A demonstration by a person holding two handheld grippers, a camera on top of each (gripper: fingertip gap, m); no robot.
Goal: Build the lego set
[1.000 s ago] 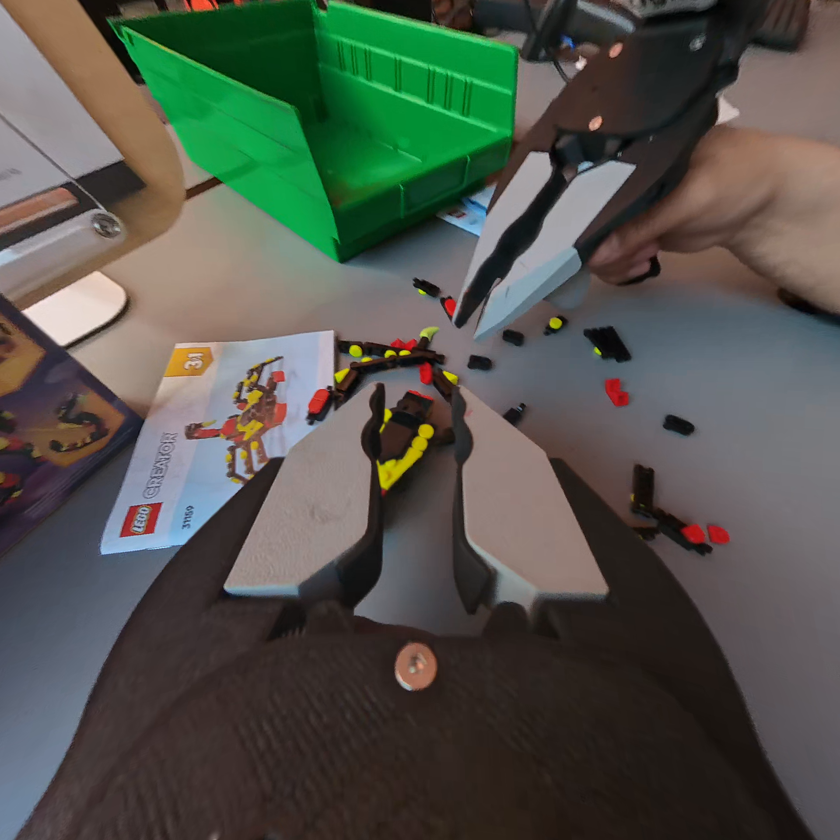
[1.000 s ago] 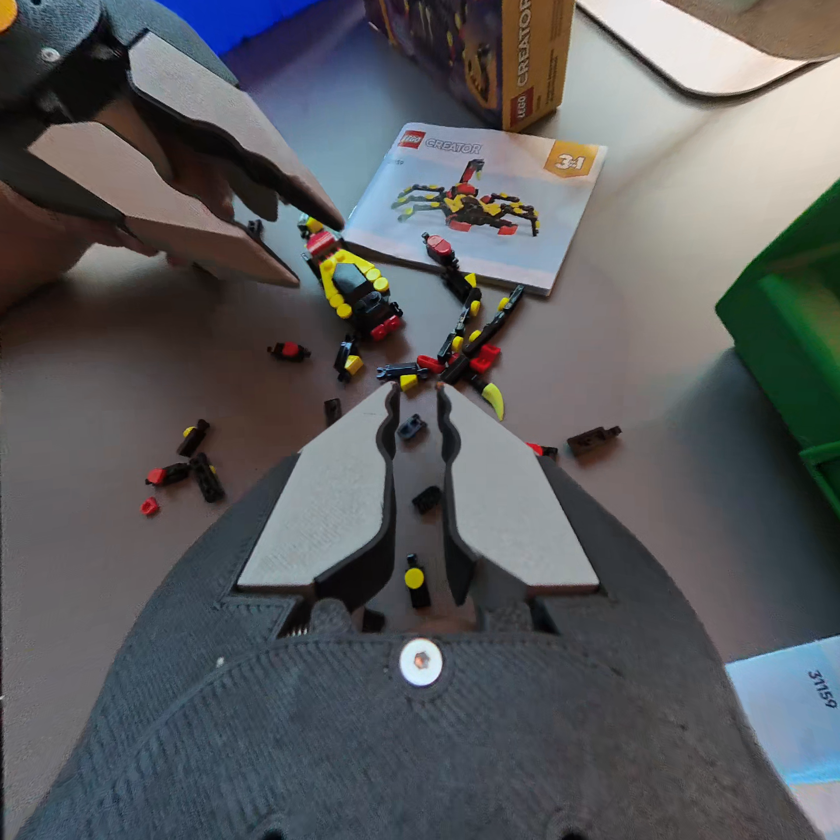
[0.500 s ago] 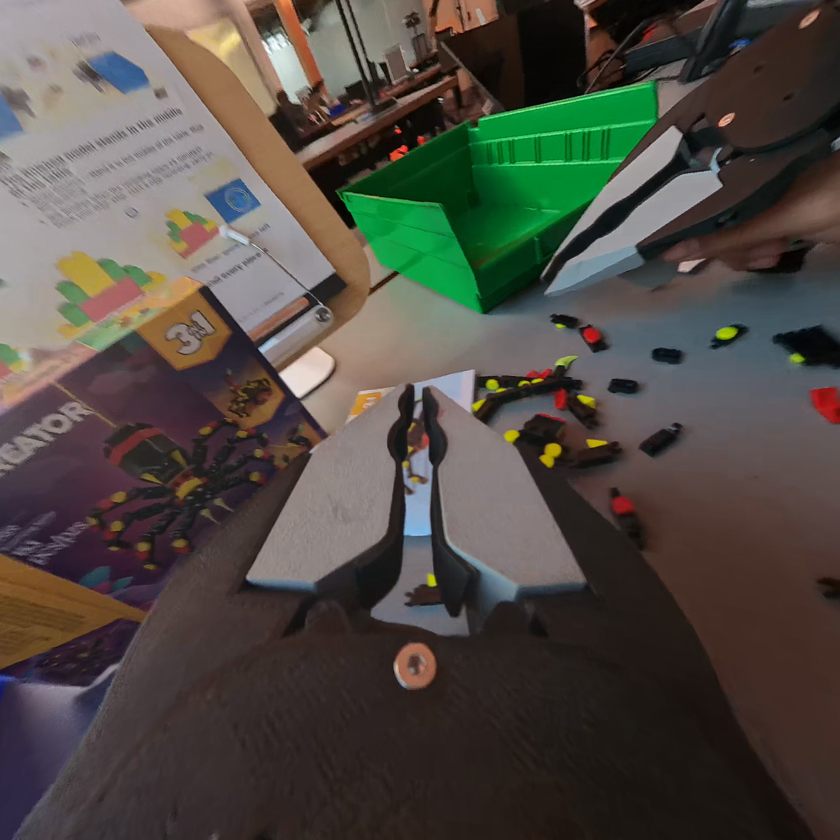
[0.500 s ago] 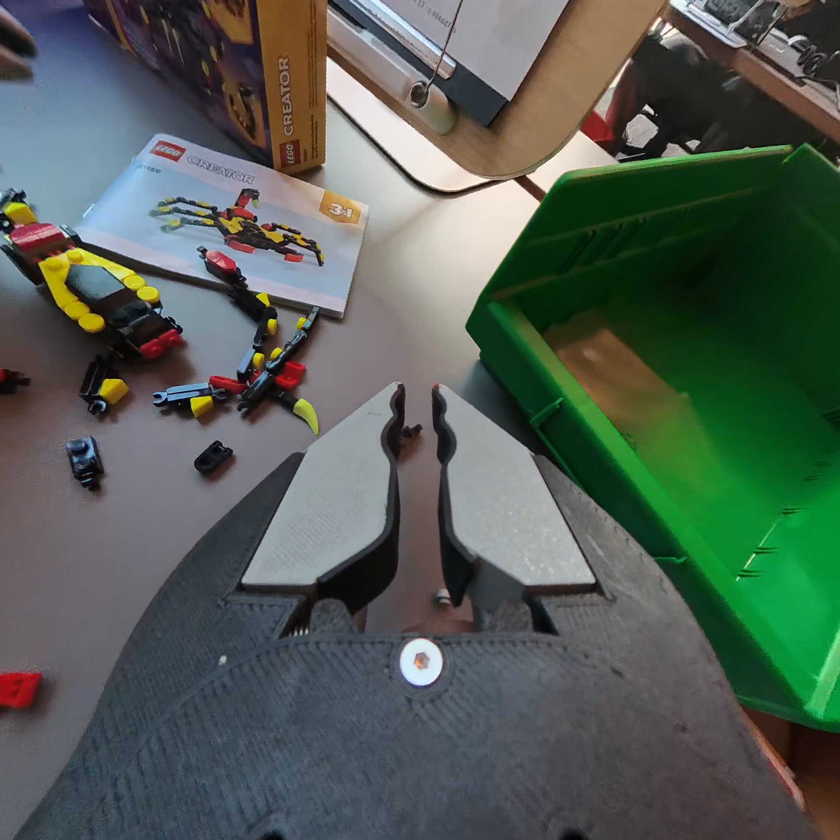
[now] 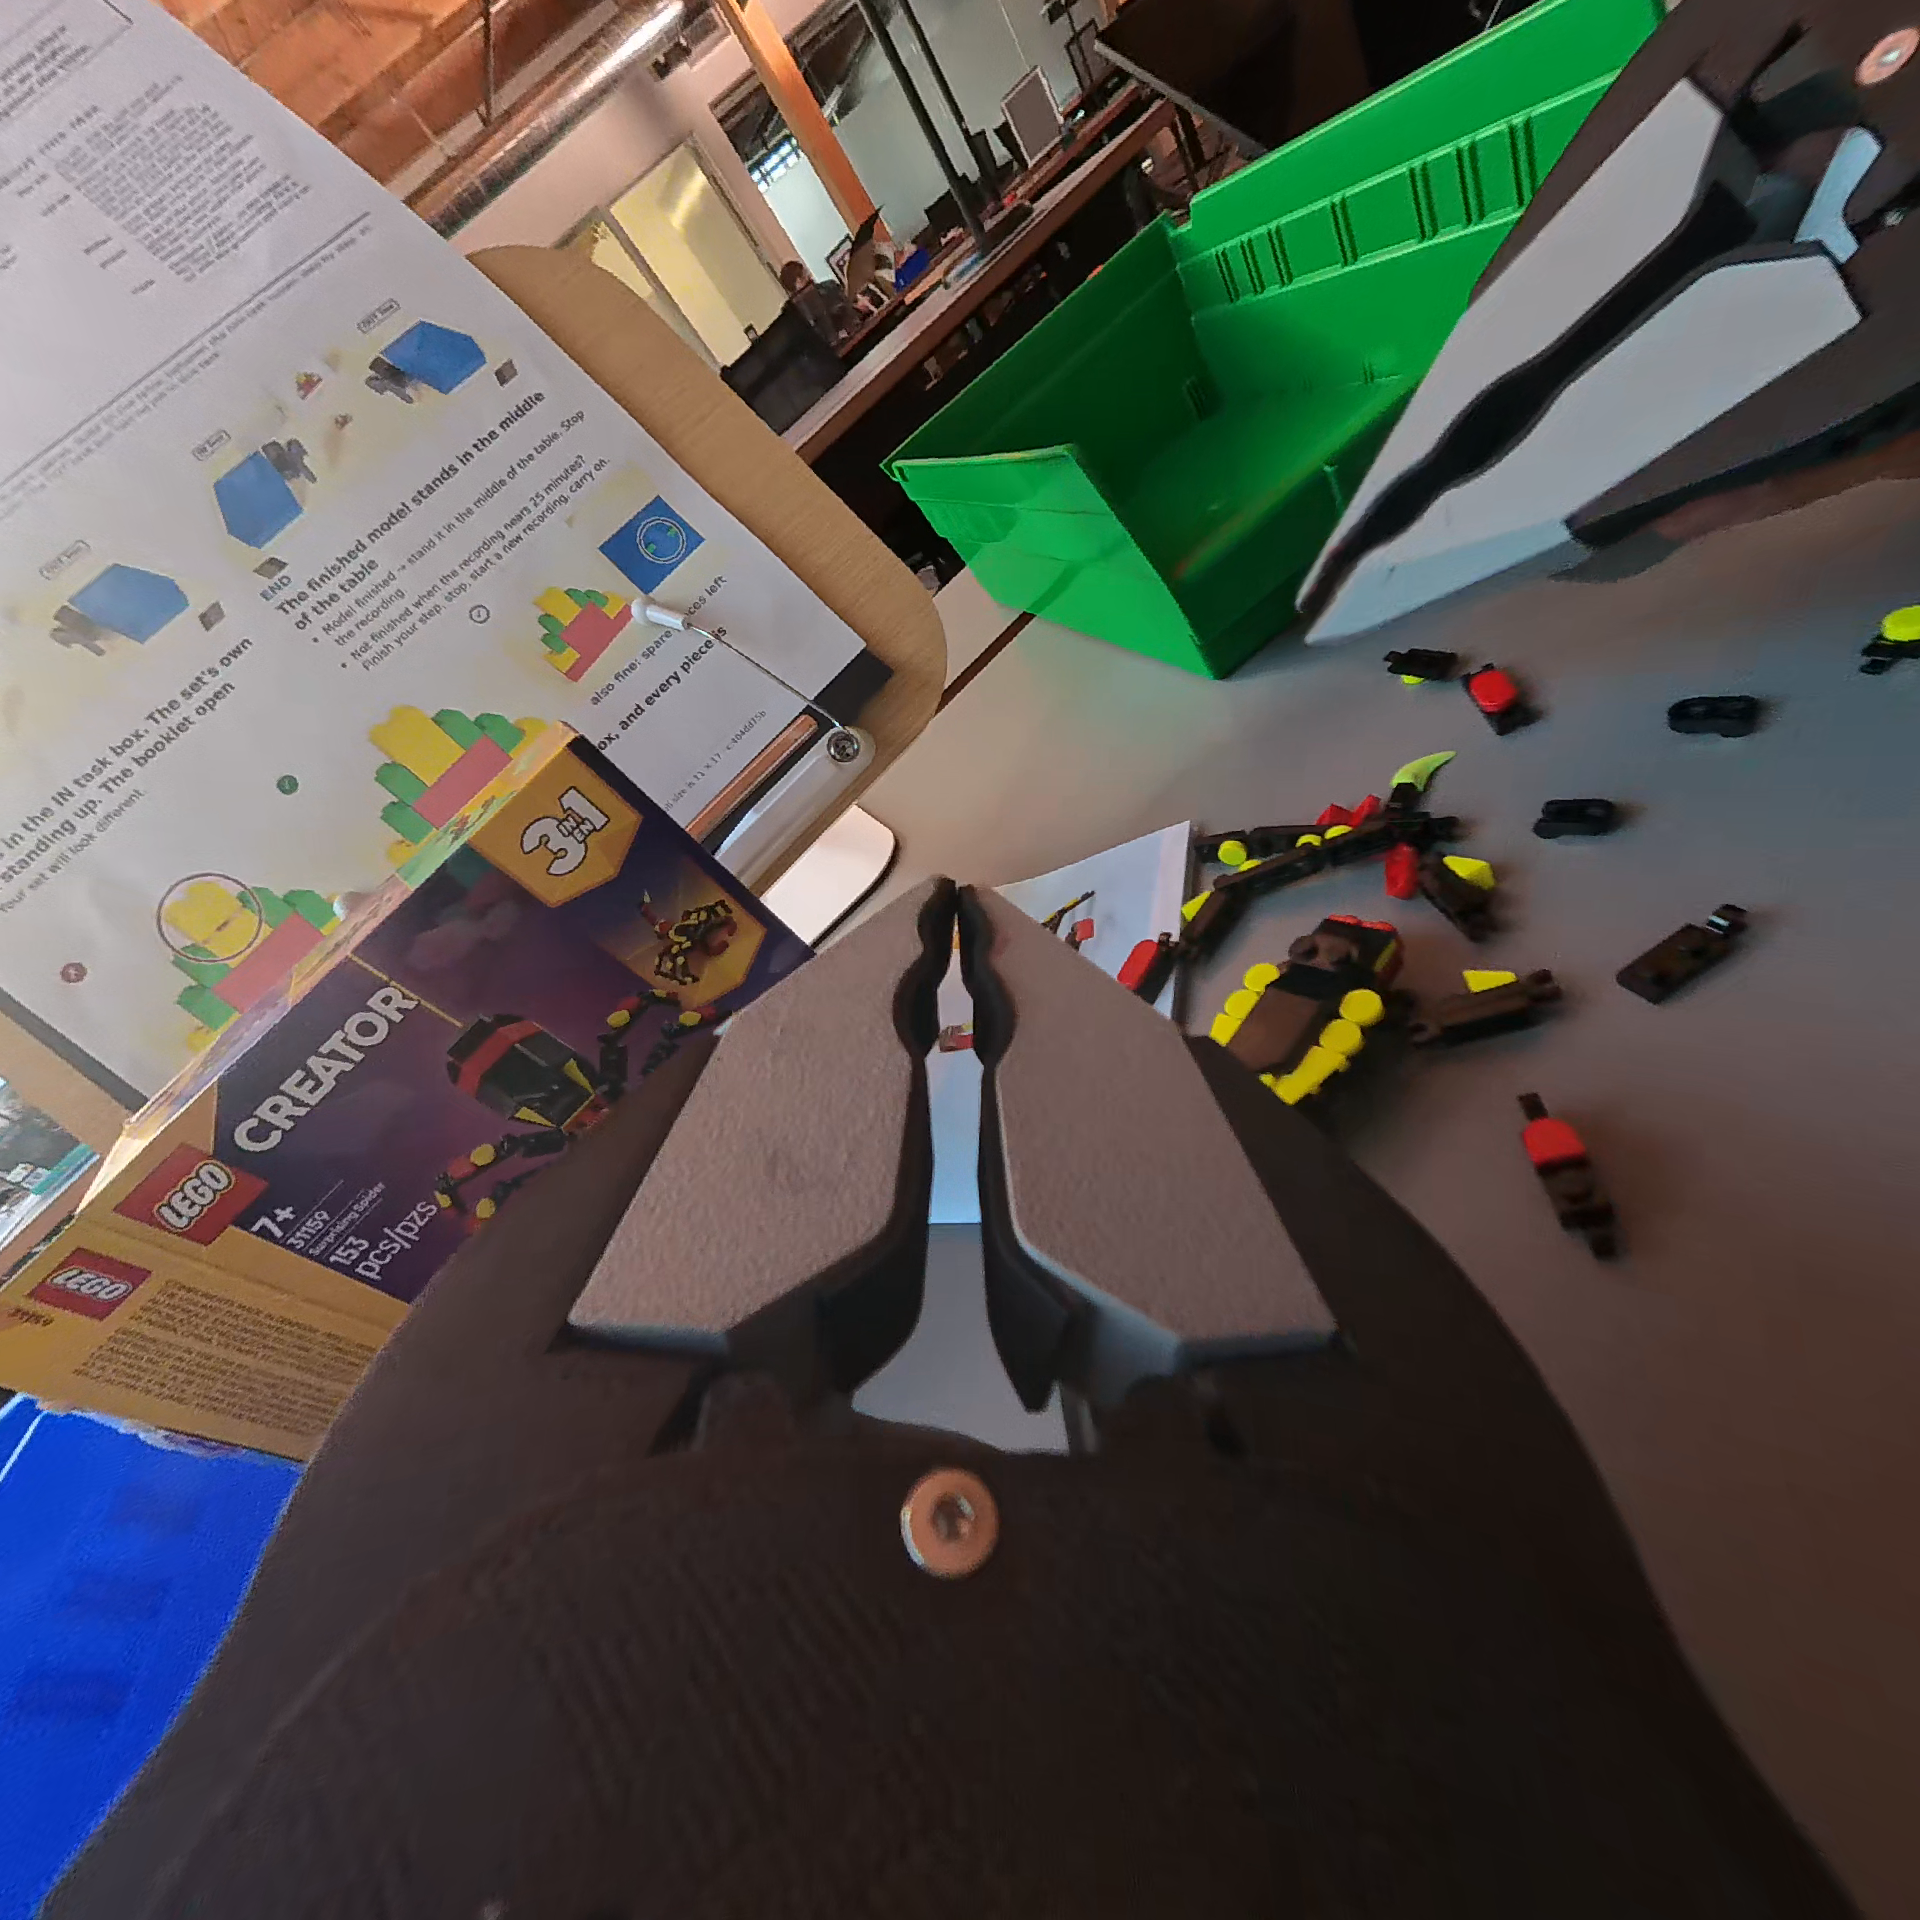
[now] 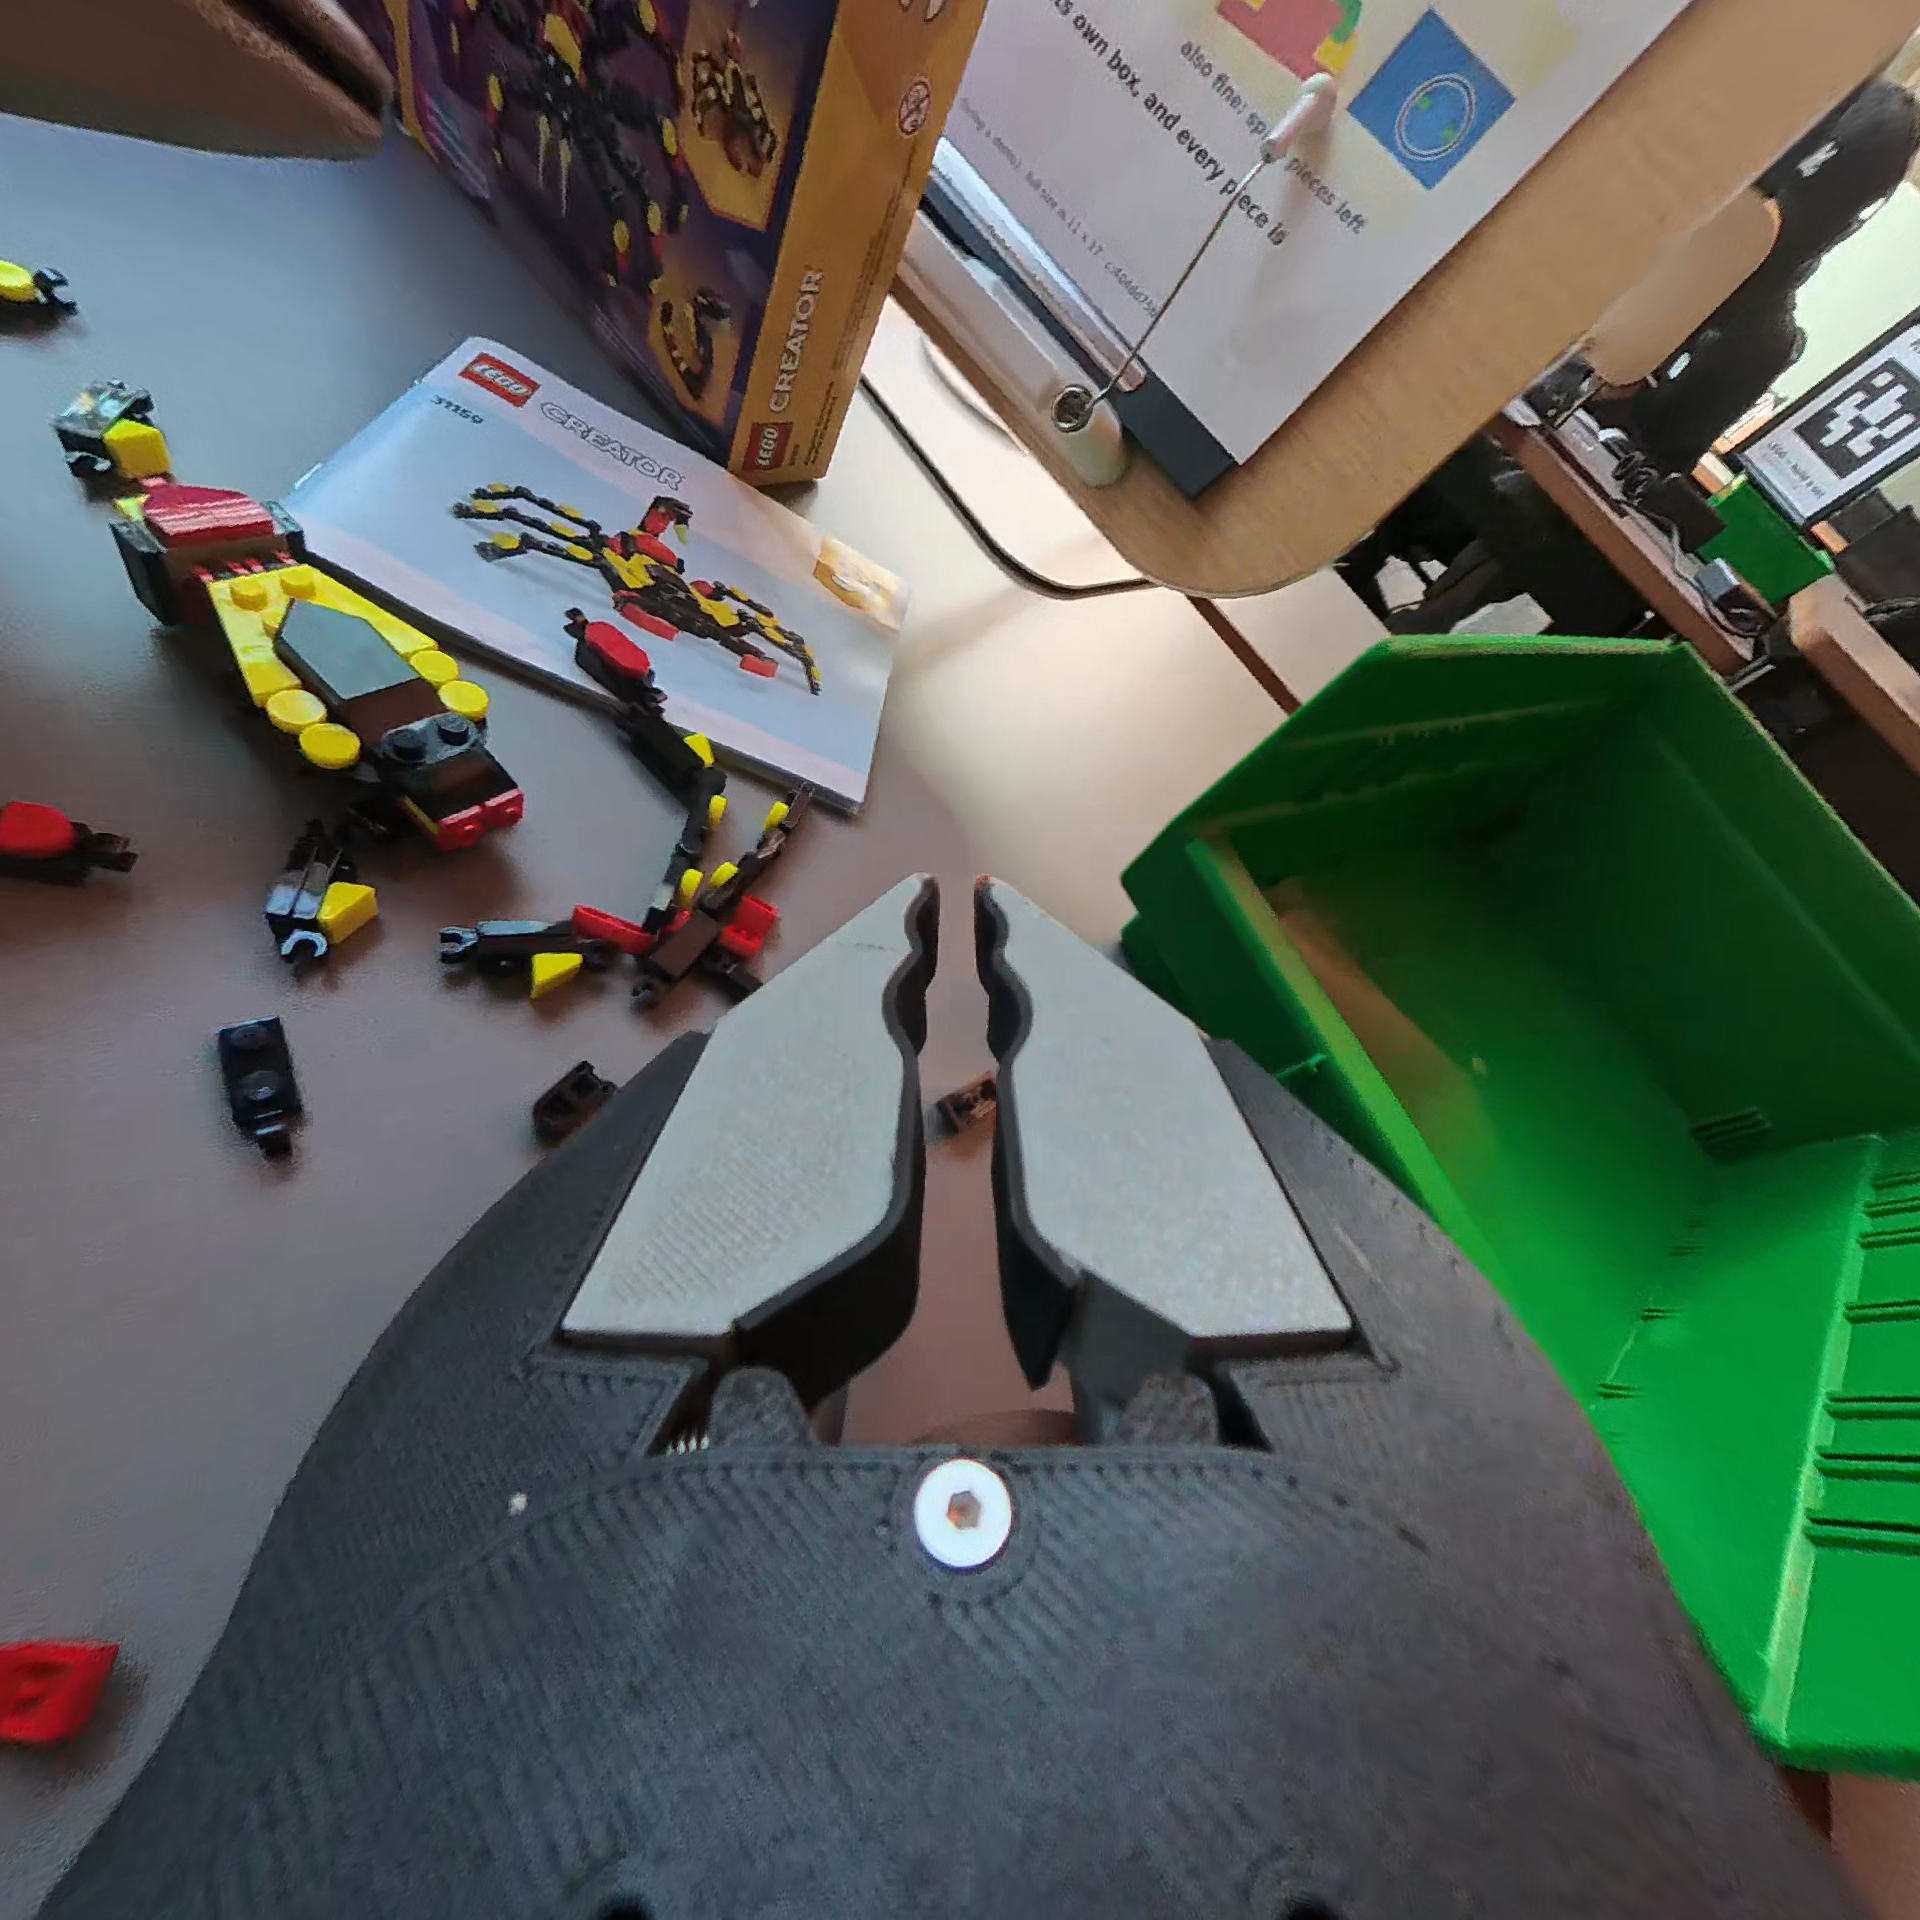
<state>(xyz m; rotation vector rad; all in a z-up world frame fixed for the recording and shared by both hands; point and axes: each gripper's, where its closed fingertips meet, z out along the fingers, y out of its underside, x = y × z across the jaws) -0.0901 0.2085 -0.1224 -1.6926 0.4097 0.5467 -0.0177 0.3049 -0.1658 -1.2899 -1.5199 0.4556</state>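
We see a half-built brick model (image 6: 343, 696), yellow, black and red, lying on the grey table (image 6: 156, 1299) just left of the instruction booklet (image 6: 623, 582), with a jointed chain of black, yellow and red pieces (image 6: 675, 831) trailing from the booklet's near edge toward us. Loose small bricks are scattered around it: a black plate (image 6: 258, 1075), a red piece (image 6: 52, 1688) at the near left, and a yellow wedge on a black clip (image 6: 322, 909). The right gripper (image 6: 956, 894) hangs above the table between that chain and the green bin (image 6: 1558, 935), its fingertips a narrow slit apart with nothing between them; a small dark brick (image 6: 966, 1107) lies on the table below the fingers. The bin sits just to the right, open side toward the gripper. The left gripper (image 5: 954, 902) is raised and tilted, its fingertips meeting at the tip on nothing, pointing over the booklet's corner (image 5: 1122, 883) with the model (image 5: 1309, 997) just to its right. To its left stands the purple and yellow set box (image 5: 395, 1039), and behind that a printed sheet (image 5: 312, 468) clipped to a wooden stand (image 5: 831, 540). A blue surface (image 5: 114, 1610) shows at the near left. Far right, the other gripper (image 5: 1340, 613) reaches down toward the table in front of the bin (image 5: 1143, 499).
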